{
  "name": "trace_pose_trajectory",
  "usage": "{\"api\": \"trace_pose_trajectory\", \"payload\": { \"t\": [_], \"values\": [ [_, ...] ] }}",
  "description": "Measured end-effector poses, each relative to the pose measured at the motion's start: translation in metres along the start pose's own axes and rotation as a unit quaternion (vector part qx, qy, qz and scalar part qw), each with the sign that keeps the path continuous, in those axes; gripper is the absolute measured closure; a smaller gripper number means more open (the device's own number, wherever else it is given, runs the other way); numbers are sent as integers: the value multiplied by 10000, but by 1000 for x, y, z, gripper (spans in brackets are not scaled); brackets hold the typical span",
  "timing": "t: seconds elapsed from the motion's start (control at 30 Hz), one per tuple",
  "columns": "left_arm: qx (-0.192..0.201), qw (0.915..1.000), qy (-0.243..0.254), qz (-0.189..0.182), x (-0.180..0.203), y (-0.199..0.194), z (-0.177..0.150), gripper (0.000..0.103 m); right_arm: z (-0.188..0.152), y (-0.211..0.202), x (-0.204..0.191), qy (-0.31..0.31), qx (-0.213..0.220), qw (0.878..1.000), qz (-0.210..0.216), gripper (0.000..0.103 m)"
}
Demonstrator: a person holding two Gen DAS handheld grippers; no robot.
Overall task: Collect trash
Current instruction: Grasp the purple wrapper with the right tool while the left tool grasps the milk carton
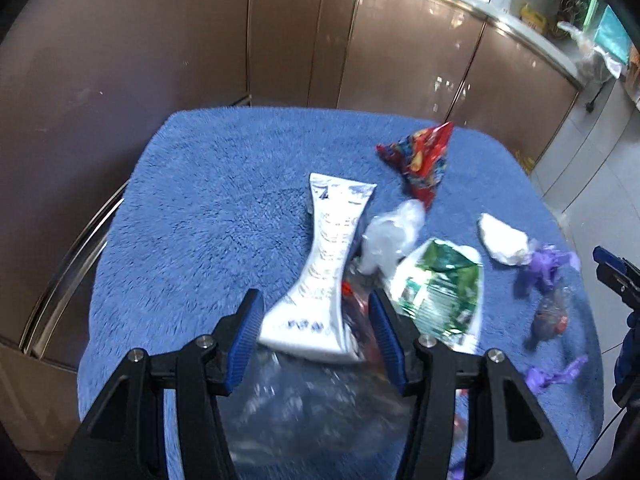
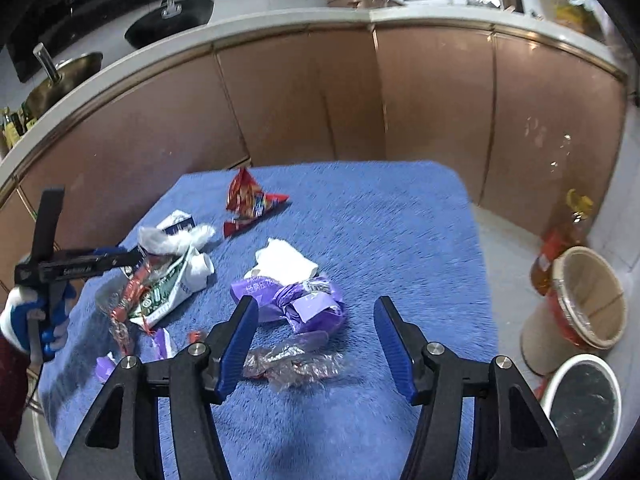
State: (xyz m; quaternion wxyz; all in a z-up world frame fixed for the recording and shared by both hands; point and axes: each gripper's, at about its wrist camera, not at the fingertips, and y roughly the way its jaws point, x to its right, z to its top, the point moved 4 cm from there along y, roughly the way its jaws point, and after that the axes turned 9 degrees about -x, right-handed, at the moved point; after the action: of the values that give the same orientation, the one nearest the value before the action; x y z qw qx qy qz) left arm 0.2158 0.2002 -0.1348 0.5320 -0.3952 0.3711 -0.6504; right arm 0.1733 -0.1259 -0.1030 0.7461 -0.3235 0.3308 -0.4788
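Trash lies scattered on a blue fluffy cloth [image 1: 200,208] [image 2: 380,220]. My left gripper [image 1: 316,308] is open, its jaws on either side of the near end of a white pouch [image 1: 324,268], above clear crumpled plastic [image 1: 304,404]. A green and white wrapper [image 1: 436,292] [image 2: 168,284], a red snack bag [image 1: 420,156] [image 2: 248,200], white tissue [image 1: 504,240] [image 2: 284,260] and purple wrappers [image 1: 544,268] [image 2: 304,300] lie around. My right gripper [image 2: 316,316] is open and empty above the purple wrappers and a clear wrapper [image 2: 292,360].
Brown kitchen cabinets [image 2: 360,92] stand behind the table. On the floor at right are a white bin [image 2: 588,408], a beige bucket [image 2: 588,300] and an oil bottle [image 2: 560,240]. The left gripper shows at the left of the right wrist view [image 2: 80,264].
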Motion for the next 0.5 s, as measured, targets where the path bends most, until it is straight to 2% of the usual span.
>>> {"api": "trace_pose_trajectory", "payload": {
  "t": [0.13, 0.2, 0.27, 0.5],
  "values": [
    [-260, 9996, 83, 42, -3, 19, 10, 51, 4, 28, 1, -140, -285, 9994, 100, 43],
    [-361, 9993, 103, 48, -4, 28, 14, 59, 6, 39, 2, -185, -379, 9989, 200, 43],
    [-453, 9989, 74, -58, -6, 36, 17, 61, 9, 51, 4, -193, -465, 9982, 329, 43],
    [-449, 9986, 178, -230, -5, 42, 16, 65, 13, 76, 13, -123, -689, 9952, 680, 43]
  ]
}}
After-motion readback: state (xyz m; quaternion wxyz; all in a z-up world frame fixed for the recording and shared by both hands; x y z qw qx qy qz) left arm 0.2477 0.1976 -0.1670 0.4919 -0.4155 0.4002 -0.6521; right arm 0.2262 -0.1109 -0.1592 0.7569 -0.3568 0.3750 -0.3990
